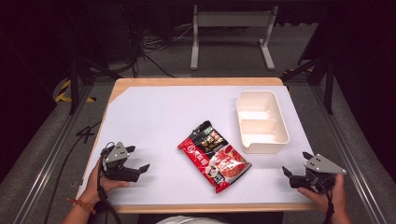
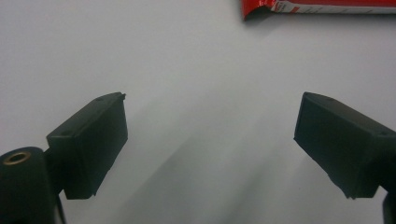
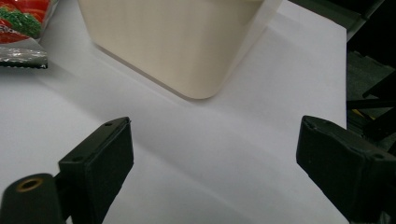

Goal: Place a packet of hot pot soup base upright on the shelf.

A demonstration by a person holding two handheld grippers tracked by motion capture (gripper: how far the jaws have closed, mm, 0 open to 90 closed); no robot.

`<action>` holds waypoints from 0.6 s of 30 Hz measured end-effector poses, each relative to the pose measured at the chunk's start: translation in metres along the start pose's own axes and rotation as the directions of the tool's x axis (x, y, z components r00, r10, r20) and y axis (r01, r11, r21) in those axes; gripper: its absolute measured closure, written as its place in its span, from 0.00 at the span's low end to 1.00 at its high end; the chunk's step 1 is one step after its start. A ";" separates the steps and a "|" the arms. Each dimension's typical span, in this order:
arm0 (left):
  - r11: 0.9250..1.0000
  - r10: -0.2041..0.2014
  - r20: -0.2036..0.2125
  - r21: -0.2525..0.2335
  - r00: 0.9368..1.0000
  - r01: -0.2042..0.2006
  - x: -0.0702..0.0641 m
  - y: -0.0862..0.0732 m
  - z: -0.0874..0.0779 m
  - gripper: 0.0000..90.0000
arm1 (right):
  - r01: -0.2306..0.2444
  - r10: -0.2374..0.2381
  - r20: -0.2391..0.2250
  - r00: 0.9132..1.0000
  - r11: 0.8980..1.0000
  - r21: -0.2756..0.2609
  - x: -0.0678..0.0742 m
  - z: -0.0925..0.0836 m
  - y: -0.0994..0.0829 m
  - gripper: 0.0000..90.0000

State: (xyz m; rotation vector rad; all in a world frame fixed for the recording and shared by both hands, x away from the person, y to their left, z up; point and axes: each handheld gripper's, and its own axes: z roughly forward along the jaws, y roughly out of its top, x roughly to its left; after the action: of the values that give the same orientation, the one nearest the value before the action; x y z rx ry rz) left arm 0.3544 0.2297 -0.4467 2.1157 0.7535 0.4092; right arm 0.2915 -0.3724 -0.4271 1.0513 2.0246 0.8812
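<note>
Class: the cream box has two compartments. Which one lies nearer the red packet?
The compartment at the cream box's near end; the other sits farther back from the red packet.

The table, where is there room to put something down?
The white sheet is bare left of and beyond the red packet, and between each open gripper and the packet. It is crowded at the right, where the cream bin sits close beside the packet.
</note>
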 end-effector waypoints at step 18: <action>1.000 0.006 0.126 -0.027 0.992 -0.003 0.003 0.014 0.008 0.14 | 0.033 -0.034 0.013 0.999 0.999 0.030 0.006 0.003 -0.001 0.13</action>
State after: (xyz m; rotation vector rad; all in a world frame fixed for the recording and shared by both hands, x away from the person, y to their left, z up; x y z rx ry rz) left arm 0.3662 0.2205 -0.4397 2.0966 0.6666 0.2841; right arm 0.2914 -0.3667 -0.4309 1.0342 2.0437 0.8264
